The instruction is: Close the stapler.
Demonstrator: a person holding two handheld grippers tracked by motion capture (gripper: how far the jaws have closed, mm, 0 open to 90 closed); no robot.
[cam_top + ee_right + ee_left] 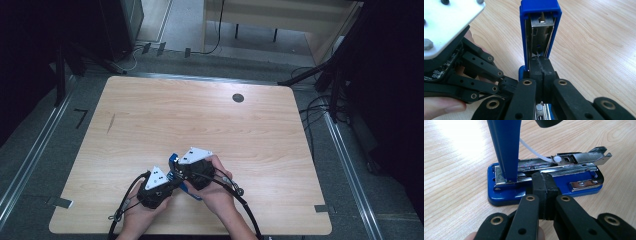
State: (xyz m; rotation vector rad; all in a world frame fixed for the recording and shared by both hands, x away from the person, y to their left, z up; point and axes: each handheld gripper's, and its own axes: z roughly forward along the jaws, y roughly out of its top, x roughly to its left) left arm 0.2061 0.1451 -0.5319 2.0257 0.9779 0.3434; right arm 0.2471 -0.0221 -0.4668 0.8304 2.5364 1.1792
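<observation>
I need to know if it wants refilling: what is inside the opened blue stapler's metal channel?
The stapler lies open, lid raised. In its metal channel a strip of staples shows, with a white pusher behind it. The left gripper, fingers shut, covers the near side.

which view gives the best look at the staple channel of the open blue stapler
The left gripper view: the stapler lies side-on there, its metal staple channel in full length behind the shut left gripper. The right gripper view looks into the raised lid. The high view shows just a small blue shape between both grippers.
</observation>
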